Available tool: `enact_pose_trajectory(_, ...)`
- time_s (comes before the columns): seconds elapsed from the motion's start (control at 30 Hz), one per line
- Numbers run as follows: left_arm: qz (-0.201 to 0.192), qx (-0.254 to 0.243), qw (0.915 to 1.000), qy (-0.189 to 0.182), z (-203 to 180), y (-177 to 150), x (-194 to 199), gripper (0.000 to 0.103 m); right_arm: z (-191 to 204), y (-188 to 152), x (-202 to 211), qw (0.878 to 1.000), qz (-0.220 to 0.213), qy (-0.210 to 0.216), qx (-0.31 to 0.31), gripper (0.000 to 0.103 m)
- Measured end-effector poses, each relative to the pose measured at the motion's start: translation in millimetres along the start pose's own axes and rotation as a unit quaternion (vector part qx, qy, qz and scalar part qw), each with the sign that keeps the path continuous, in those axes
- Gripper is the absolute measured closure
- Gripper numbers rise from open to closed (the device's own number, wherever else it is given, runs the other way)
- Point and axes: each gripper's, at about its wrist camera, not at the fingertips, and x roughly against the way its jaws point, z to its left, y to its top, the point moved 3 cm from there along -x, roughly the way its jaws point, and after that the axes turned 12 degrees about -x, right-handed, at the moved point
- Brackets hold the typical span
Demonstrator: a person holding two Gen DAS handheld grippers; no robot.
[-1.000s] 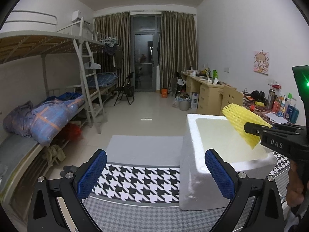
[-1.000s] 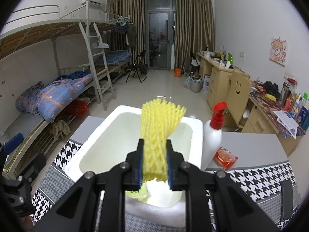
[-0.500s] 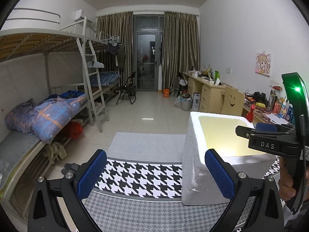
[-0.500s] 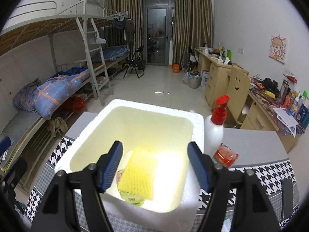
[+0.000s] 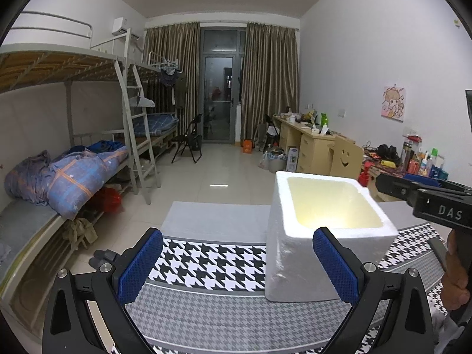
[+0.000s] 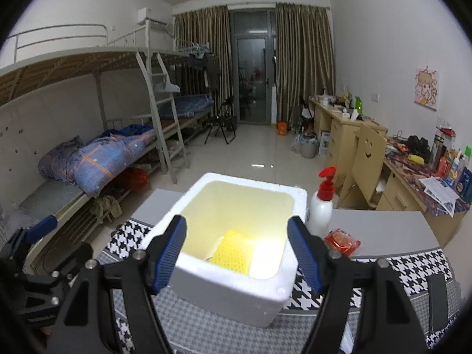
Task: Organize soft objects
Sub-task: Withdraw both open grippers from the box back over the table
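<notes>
The yellow foam net lies inside the white foam box, lower centre of the right wrist view. The right tool gapes empty above it; its jaws have just been opening. The left tool is also open and empty. Risk, I judge: the right tool could clip the light box's rim and tip it.

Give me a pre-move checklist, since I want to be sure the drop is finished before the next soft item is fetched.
1. Yellow foam net inside the white foam box: ok.
2. Right gripper open with nothing between its pads, having just opened: ok.
3. Left gripper open and empty: ok.
4. Box upright on the houndstooth cloth: ok.
5. Pump bottle standing beside the box: ok.
6. Next soft item located: cannot tell.
</notes>
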Motion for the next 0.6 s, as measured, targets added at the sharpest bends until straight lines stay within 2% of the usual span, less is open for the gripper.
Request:
enact_pose_trajectory(0.23,-0.029,-0.006,0.9996,-0.001,-4,-3,40,0.001,0,-8,38,1.000,-0.029,0.000,-0.001,0.028)
enact_pose_trajectory(0.4,-0.038,-0.007,0.9991,-0.015,-10,-11,59,0.001,-1,-25,63,0.998,-0.052,-0.020,0.014,0.028)
enact_pose_trajectory(0.47,-0.042,-0.009,0.9988,-0.022,-15,-14,66,0.001,-2,-32,71,0.998,-0.057,-0.013,0.014,0.028)
enact_pose_trajectory(0.6,-0.064,-0.026,0.9974,-0.018,-29,-21,85,0.001,-7,-46,86,0.997,-0.068,-0.023,0.011,0.028)
